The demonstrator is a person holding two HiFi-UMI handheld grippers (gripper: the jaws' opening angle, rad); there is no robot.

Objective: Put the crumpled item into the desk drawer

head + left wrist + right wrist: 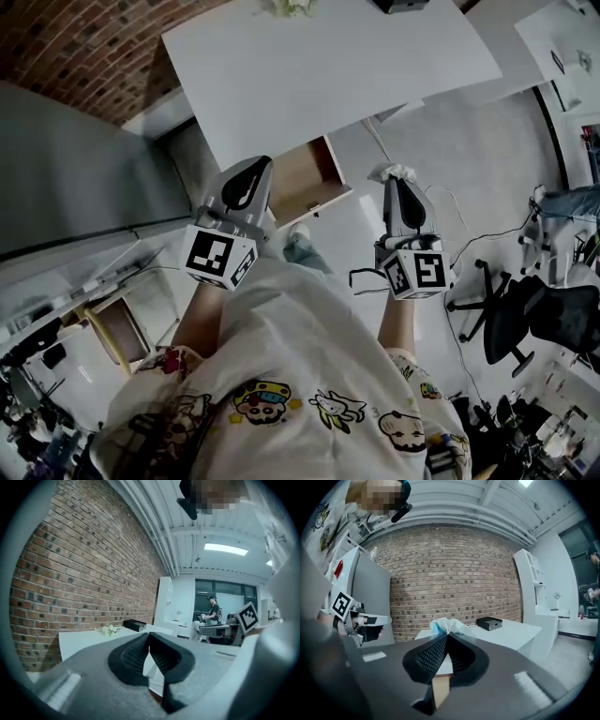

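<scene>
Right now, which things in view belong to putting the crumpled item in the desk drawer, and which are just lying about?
Belongs to the job:
crumpled item, pinched in the right gripper
desk drawer, standing open

Just lying about:
black box and flowers, both on the desk
office chair

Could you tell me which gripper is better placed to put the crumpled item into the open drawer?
Right. The right gripper is shut on the crumpled item, close beside the open drawer; the left gripper is shut and empty.
</scene>
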